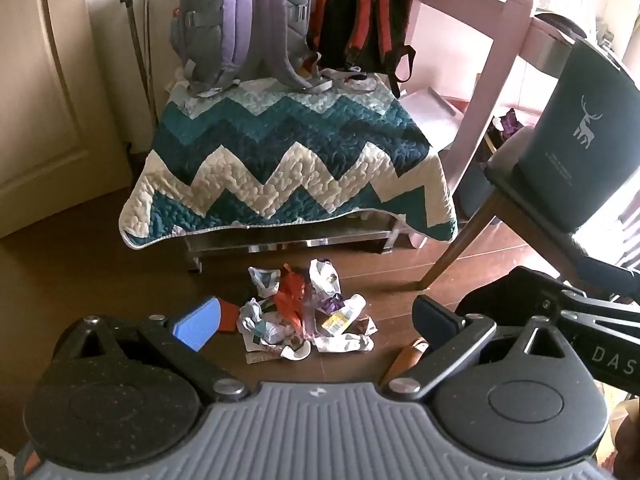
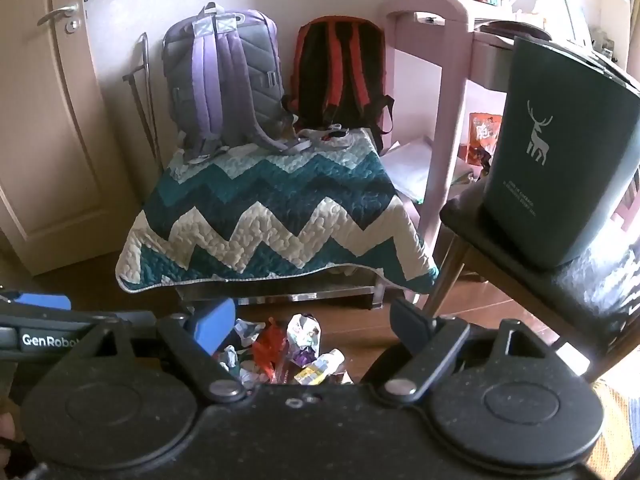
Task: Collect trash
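A pile of crumpled trash (image 1: 308,314) is shown on the wooden floor (image 1: 100,272), in front of a quilt-draped bench (image 1: 288,160). The left gripper (image 1: 316,320) and right gripper (image 2: 312,324) are held above the pile, jaws spread apart and empty. A dark bin (image 2: 560,160) is seated on a chair (image 2: 520,256) at right.

Left gripper (image 1: 316,322) and right gripper (image 2: 312,330), jaws wide apart.

Trash pile (image 2: 288,354) partly hidden behind gripper body; bin lettering (image 2: 520,198) perhaps illegible.
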`<state>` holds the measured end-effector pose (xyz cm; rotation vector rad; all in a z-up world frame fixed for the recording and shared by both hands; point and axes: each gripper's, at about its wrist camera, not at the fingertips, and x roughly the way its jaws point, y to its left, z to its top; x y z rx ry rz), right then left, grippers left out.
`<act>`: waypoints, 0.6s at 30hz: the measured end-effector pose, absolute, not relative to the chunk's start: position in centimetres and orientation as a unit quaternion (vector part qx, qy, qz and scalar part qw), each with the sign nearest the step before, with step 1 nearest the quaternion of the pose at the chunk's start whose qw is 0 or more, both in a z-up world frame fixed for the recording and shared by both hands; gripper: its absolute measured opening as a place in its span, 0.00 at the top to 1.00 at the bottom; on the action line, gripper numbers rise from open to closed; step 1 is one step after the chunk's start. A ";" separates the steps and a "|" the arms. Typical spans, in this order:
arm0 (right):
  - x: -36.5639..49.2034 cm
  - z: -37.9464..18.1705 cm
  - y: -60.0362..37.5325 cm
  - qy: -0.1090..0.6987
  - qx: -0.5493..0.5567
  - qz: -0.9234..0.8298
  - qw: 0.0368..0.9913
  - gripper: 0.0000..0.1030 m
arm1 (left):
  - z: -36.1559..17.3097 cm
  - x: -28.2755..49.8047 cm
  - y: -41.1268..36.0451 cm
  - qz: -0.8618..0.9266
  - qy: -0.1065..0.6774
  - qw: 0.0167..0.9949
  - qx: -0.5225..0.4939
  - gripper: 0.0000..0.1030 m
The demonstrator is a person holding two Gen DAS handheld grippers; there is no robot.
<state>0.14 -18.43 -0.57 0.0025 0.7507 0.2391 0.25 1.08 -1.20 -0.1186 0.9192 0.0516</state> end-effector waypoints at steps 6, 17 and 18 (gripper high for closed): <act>0.5 -0.5 -18.5 0.373 0.004 0.119 0.920 0.18 | -1.3 0.3 1.0 0.026 0.449 0.891 -0.058 0.00; 0.5 -1.0 -18.3 0.369 0.006 0.119 0.922 0.18 | -1.6 0.2 1.0 0.025 0.449 0.891 -0.060 0.00; 0.5 -1.0 -18.3 0.370 0.006 0.119 0.921 0.18 | -1.6 0.2 1.0 0.025 0.449 0.891 -0.060 0.00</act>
